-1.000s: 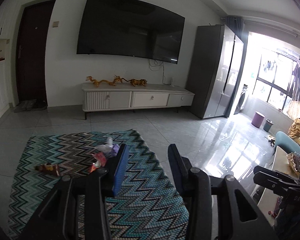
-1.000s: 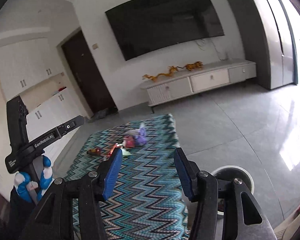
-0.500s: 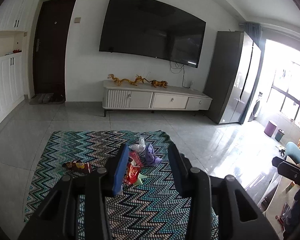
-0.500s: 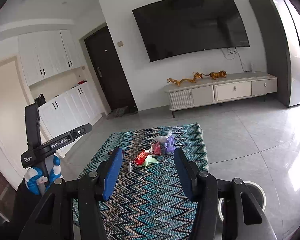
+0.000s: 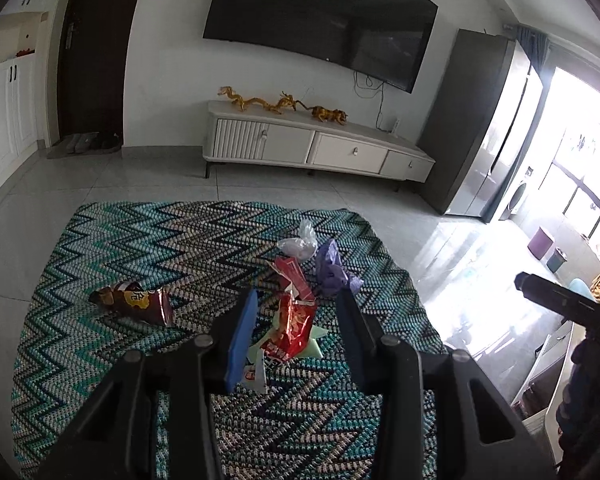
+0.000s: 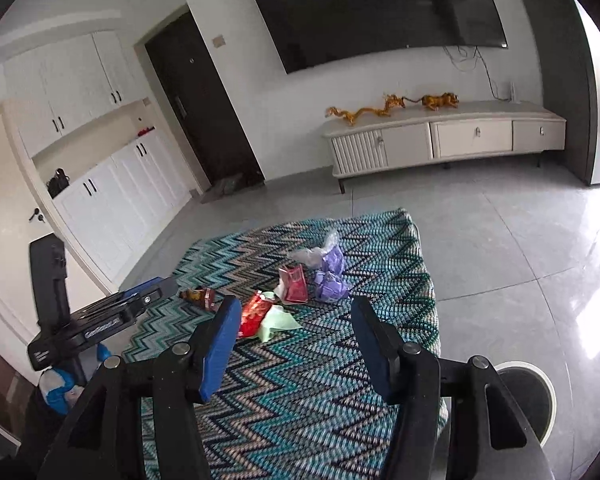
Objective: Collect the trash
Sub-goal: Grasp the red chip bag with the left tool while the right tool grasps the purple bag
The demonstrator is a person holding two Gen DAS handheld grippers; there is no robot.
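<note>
Trash lies on a zigzag rug [image 5: 148,248]: a red snack wrapper [image 5: 294,326] on a pale green paper [image 5: 314,344], a red carton [image 5: 292,276], a purple crumpled bag [image 5: 332,272], a clear plastic bag [image 5: 300,244] and a brown chip bag [image 5: 136,302]. My left gripper [image 5: 298,300] is open and empty, above the rug, framing the red wrapper. My right gripper [image 6: 294,312] is open and empty over the rug [image 6: 380,248]. The red wrapper [image 6: 254,314], the carton [image 6: 294,284], the purple bag [image 6: 332,276] and the chip bag [image 6: 200,296] show there too.
A round white-rimmed bin [image 6: 528,400] stands on the tile floor right of the rug. A white TV cabinet [image 5: 316,148] stands against the far wall under a TV. White cupboards [image 6: 112,200] and a dark door [image 6: 204,112] are to the left. A grey fridge [image 5: 484,128] stands at right.
Both grippers have moved forward and tilted down toward the trash on the rug. The trash now looks larger and sits between the left fingers. Both stay open.
</note>
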